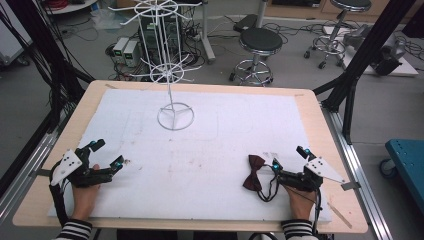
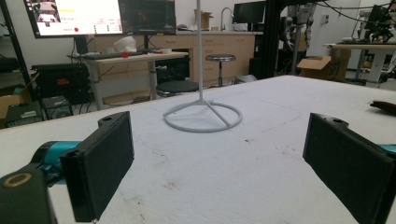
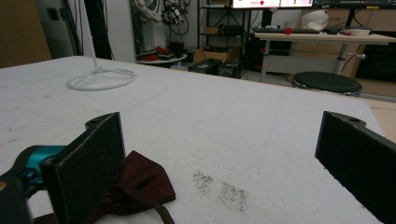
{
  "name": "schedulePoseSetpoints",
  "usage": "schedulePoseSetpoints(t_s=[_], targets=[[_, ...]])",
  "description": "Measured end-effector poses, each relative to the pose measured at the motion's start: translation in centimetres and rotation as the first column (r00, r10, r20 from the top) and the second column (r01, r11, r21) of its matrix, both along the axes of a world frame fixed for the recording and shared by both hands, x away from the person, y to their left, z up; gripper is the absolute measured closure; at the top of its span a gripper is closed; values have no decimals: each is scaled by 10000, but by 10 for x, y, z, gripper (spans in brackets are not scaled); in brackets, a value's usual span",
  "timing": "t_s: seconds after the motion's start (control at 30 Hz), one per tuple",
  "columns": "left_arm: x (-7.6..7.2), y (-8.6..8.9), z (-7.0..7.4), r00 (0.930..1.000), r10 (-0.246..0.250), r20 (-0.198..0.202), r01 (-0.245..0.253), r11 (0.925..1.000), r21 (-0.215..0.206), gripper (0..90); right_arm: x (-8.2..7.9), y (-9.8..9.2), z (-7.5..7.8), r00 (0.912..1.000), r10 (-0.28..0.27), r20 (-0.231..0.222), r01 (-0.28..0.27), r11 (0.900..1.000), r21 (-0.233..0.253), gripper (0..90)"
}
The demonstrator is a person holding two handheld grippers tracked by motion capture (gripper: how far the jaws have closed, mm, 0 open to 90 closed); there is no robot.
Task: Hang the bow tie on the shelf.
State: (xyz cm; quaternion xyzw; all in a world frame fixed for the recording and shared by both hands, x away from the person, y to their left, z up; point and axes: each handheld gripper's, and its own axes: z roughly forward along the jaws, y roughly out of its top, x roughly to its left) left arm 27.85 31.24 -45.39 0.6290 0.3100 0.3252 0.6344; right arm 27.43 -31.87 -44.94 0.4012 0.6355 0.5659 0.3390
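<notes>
Both tools sit low over the white mat (image 1: 200, 150) that covers the wooden tabletop (image 1: 310, 105), and we see each with its jaws spread wide and nothing between them. Our left tool (image 1: 106, 156) rests near the mat's front left corner, held by a hand (image 1: 85, 192) in a striped sleeve; in the left gripper view its two black pads frame bare mat, with the white wire stand (image 2: 202, 114) standing upright ahead. Our right tool (image 1: 289, 159) lies near the front right corner. Just beside its inner jaw lies a dark red bow tie (image 1: 254, 172) with a thin black strap, flat on the mat. In the right gripper view the bow tie (image 3: 135, 186) lies against the left pad, partly behind it, while the stand's ring base (image 3: 100, 78) sits well apart at the far left.
</notes>
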Motion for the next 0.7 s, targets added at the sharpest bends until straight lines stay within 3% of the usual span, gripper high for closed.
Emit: schedulePoseSetpoints(t_s=[0.7], targets=[[0,0,0,10000,5,-7,-5,10000,-1,91,-3,-2,3,9995,292,125,-295,9992,258,9]])
